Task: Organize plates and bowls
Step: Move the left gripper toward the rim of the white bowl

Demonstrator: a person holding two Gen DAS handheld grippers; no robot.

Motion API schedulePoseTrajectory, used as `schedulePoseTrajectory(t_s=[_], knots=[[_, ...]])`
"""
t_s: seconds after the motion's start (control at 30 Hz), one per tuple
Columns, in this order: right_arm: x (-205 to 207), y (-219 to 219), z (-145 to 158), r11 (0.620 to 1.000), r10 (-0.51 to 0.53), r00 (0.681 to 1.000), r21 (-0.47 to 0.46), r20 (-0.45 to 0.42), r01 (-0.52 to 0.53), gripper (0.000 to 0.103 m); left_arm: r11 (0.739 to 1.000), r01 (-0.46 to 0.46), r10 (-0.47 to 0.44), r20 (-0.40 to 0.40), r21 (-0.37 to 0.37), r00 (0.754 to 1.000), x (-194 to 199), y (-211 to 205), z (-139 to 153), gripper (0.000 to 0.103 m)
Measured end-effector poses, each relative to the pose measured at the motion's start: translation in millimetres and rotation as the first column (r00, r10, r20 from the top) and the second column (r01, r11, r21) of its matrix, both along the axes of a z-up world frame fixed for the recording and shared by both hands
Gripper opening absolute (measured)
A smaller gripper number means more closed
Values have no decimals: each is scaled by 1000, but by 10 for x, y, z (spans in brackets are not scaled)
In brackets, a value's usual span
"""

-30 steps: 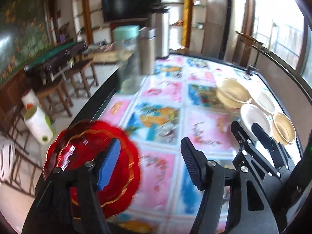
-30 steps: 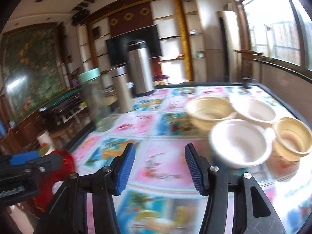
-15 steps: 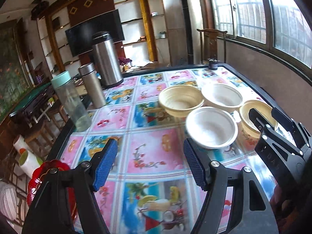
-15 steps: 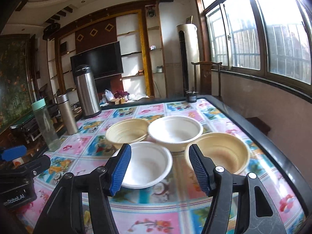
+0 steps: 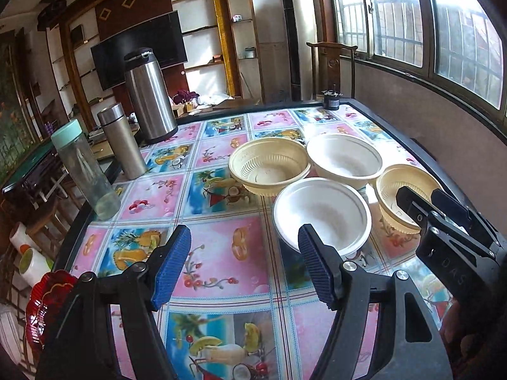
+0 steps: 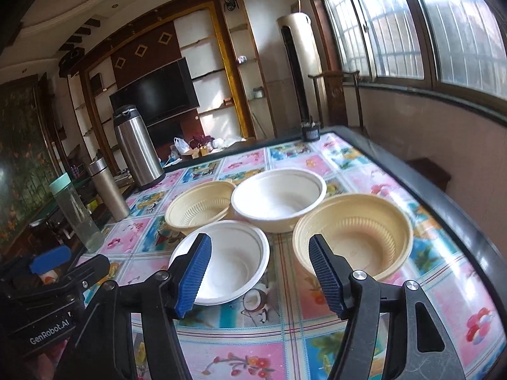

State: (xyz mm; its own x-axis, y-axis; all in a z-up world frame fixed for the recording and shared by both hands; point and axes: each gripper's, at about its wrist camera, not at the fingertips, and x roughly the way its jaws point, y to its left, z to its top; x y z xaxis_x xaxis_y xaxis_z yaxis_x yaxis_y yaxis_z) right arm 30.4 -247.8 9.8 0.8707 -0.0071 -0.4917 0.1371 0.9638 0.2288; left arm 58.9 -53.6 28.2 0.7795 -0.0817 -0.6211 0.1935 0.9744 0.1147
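Observation:
Four bowls cluster on the patterned table (image 5: pixel 221 253): a near white bowl (image 5: pixel 321 210) (image 6: pixel 228 261), a far white bowl (image 5: pixel 343 158) (image 6: pixel 279 198), a ribbed cream bowl (image 5: pixel 269 166) (image 6: pixel 199 207) at the back left, and a ribbed cream bowl (image 5: pixel 405 190) (image 6: pixel 353 234) at the right. A red plate (image 5: pixel 44 307) lies at the table's near left edge. My left gripper (image 5: pixel 244 266) is open and empty, short of the near white bowl. My right gripper (image 6: pixel 259 277) is open and empty, between the near white bowl and the right cream bowl.
A steel thermos jug (image 5: pixel 150 95), a slim steel flask (image 5: pixel 122 141) and a clear bottle with a mint lid (image 5: pixel 84 171) stand along the table's left side. A small dark cup (image 5: pixel 331 99) sits at the far edge. A wall runs close along the right.
The left gripper has swung right, away from the red plate, and now faces the bowls. The right gripper has moved closer to the bowls. Both stay open.

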Motion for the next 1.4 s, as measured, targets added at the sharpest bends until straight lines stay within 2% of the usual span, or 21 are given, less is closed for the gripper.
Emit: schedulePoseTrajectory(t_s=[0.17, 0.33, 0.67, 1.1, 1.4], knots=[[138, -58, -172, 998, -19, 999, 66, -26, 21, 67, 1000, -13, 14, -26, 6, 1000, 125, -12, -122, 70], [206, -102, -293, 996, -20, 999, 86, -47, 24, 67, 1000, -22, 23, -46, 19, 999, 222, -23, -240, 70], [281, -194, -350, 992, -17, 997, 121, -77, 27, 67, 1000, -6, 7, -73, 8, 997, 388, -112, -366, 70], [358, -184, -392, 994, -21, 995, 108, -102, 33, 67, 1000, 14, -14, -101, -4, 995, 537, -178, -477, 70], [409, -204, -421, 990, -12, 993, 139, -118, 28, 67, 1000, 9, -11, -121, -15, 993, 611, -147, -537, 70]])
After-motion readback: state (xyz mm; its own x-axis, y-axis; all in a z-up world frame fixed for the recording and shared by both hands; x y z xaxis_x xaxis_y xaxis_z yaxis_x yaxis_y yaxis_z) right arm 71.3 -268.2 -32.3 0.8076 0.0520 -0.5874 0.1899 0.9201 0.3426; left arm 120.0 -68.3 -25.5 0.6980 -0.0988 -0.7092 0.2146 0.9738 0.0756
